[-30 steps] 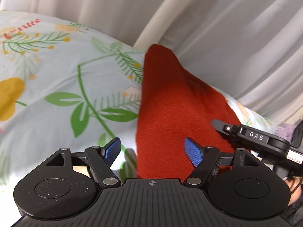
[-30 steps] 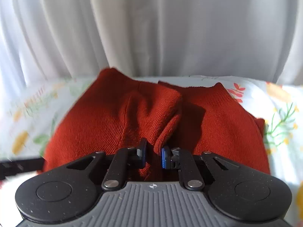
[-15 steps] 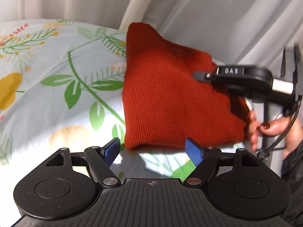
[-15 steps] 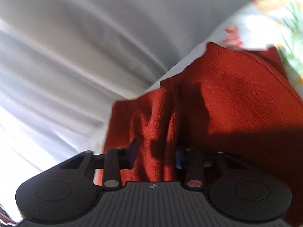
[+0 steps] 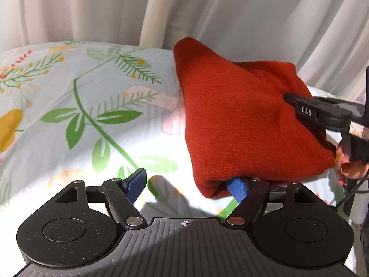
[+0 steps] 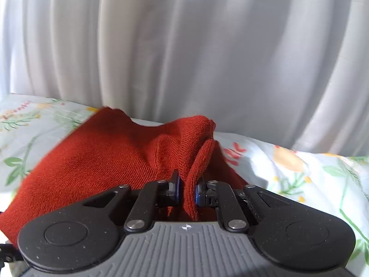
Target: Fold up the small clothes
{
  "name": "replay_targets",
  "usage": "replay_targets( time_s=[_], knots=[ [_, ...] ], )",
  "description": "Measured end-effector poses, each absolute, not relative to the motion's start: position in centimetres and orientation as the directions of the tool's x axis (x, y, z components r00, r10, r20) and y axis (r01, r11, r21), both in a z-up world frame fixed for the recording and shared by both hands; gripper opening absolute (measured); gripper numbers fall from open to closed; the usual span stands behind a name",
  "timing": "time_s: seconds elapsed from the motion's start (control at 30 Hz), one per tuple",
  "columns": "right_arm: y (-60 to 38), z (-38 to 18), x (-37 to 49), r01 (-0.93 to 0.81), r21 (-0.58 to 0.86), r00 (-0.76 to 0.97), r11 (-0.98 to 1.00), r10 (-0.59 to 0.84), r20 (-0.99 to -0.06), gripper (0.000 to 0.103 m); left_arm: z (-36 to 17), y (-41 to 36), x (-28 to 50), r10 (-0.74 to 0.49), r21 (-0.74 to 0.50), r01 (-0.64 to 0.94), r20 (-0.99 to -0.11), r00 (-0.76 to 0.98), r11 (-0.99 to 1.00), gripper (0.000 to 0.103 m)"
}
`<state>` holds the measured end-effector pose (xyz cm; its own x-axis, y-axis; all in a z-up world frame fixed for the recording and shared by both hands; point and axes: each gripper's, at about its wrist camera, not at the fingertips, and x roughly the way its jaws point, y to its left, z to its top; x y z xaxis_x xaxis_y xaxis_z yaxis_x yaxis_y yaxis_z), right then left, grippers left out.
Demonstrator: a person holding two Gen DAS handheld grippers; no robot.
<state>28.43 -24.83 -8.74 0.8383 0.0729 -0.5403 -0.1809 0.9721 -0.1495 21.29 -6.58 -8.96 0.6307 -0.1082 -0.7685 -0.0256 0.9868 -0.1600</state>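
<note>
A rust-red knitted garment [image 5: 242, 120] lies folded on the floral sheet [image 5: 80, 115]. My left gripper [image 5: 186, 187] is open and empty at the garment's near left corner, with the cloth's edge lying over its right fingertip [image 5: 236, 188]. My right gripper [image 6: 186, 188] is shut on a fold of the red garment [image 6: 115, 159] and holds that fold raised off the sheet. In the left wrist view the right gripper [image 5: 299, 106] rests against the garment's right side.
White curtains [image 5: 230, 11] hang close behind the bed's far edge. The person's hand [image 5: 350, 166] holds the right gripper's handle at the far right. Bare floral sheet [image 6: 311, 173] shows on both sides of the garment.
My right gripper swung back level and still holds the fold. My left gripper moved left and slightly forward, so the garment's near corner now rests on its right fingertip.
</note>
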Motion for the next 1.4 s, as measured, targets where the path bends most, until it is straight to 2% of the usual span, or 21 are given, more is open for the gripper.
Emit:
replay_targets(
  time_s=[0.07,0.13,0.27,0.33,0.37,0.5,0.67,0.7,0.73,0.77,0.8,0.83,0.9,0.97,1.0,1.03,1.1,1.2,1.27,1.33,1.4],
  knots=[
    [-25.1,-9.4,28.6,-0.171,-0.189,0.842,0.967,0.044,-0.537,0.011,-9.1,-6.9,21.6,-0.092,-0.145,-0.032,-0.771,0.63,0.989,0.08],
    [-26.0,-9.6,28.5,-0.169,-0.127,0.836,0.977,0.074,-0.543,0.014,-9.2,-7.0,21.6,-0.069,-0.127,-0.046,-0.772,0.631,0.991,0.08],
    [-30.9,-7.5,26.2,-0.099,0.132,0.839,0.986,0.154,-0.522,0.026,-9.3,-6.9,21.6,-0.076,-0.146,-0.061,-0.772,0.631,0.987,0.08],
    [-34.1,-7.2,23.8,-0.061,0.297,0.826,0.953,0.215,-0.521,0.044,-9.3,-7.0,21.6,-0.07,-0.141,-0.062,-0.771,0.633,0.988,0.08],
    [-35.3,-7.5,22.7,-0.051,0.373,0.815,0.927,0.254,-0.521,0.048,-9.4,-7.0,21.6,-0.068,-0.14,-0.063,-0.771,0.633,0.988,0.08],
    [-37.5,-10.3,19.0,-0.011,0.615,0.723,0.788,0.431,-0.54,0.052,-9.6,-7.0,21.8,-0.067,-0.147,-0.076,-0.774,0.629,0.986,0.08],
    [-35.4,-12.2,19.5,-0.004,0.708,0.704,0.706,0.505,-0.5,0.052,-9.6,-7.8,22.2,-0.058,-0.129,-0.068,-0.775,0.629,0.989,0.08],
    [-34.9,-12.1,19.7,0.002,0.711,0.721,0.703,0.492,-0.489,0.049,-9.6,-8.0,22.3,-0.057,-0.124,-0.062,-0.774,0.631,0.99,0.08],
    [-34.3,-12.1,20.2,0.019,0.698,0.732,0.716,0.465,-0.498,0.028,-9.6,-8.1,22.3,-0.051,-0.112,-0.057,-0.773,0.632,0.992,0.08],
    [-33.7,-11.9,20.8,0.039,0.651,0.729,0.758,0.424,-0.537,0.017,-9.5,-8.1,22.3,-0.034,-0.09,-0.056,-0.772,0.635,0.994,0.08],
    [-32.9,-11.4,21.2,0.059,0.573,0.729,0.817,0.356,-0.584,0.017,-9.4,-8.0,22.3,-0.013,-0.067,-0.06,-0.768,0.641,0.996,0.082],
    [-32.5,-10.6,21.0,0.044,0.539,0.755,0.841,0.325,-0.569,0.016,-9.4,-7.7,22.3,0.006,-0.051,-0.07,-0.763,0.646,0.996,0.082],
    [-34.0,-9.6,20.2,0.016,0.638,0.799,0.77,0.374,-0.472,0.016,-9.5,-6.9,22.3,0.003,-0.068,-0.085,-0.763,0.647,0.994,0.085],
    [-37.2,-10.4,19.8,0.001,0.819,0.815,0.573,0.474,-0.333,0.016,-9.5,-6.3,22.3,-0.023,-0.103,-0.088,-0.769,0.639,0.991,0.086],
    [-38.3,-11.3,20.2,0.009,0.869,0.816,0.495,0.499,-0.293,0.016,-9.6,-6.3,22.2,-0.028,-0.106,-0.084,-0.771,0.637,0.991,0.086],
    [-39.0,-12.1,20.3,0.058,0.869,0.811,0.491,0.484,-0.328,0.016,-9.6,-6.4,22.2,-0.028,-0.098,-0.076,-0.774,0.632,0.992,0.086],
    [-38.3,-13.0,20.8,0.148,0.756,0.777,0.637,0.399,-0.487,0.016,-9.6,-6.3,22.0,-0.021,-0.078,-0.064,-0.781,0.624,0.995,0.086],
    [-36.0,-12.1,20.3,0.083,0.605,0.795,0.792,0.314,-0.519,0.016,-9.0,-5.0,21.7,-0.072,-0.128,-0.052,-0.799,0.598,0.99,0.086],
    [-35.7,-11.2,20.1,0.069,0.553,0.799,0.83,0.287,-0.529,0.018,-8.3,-3.8,21.4,-0.107,-0.171,-0.057,-0.807,0.581,0.984,0.086],
    [-36.3,-10.5,19.9,0.098,0.5,0.8,0.86,0.231,-0.554,0.026,-7.5,-2.4,21.0,-0.095,-0.179,-0.092,-0.814,0.572,0.979,0.086],
    [-37.2,-9.5,19.3,0.189,0.398,0.812,0.898,0.085,-0.578,0.027,-6.9,-1.2,21.0,-0.033,-0.151,-0.152,-0.808,0.588,0.977,0.083]
  ],
)
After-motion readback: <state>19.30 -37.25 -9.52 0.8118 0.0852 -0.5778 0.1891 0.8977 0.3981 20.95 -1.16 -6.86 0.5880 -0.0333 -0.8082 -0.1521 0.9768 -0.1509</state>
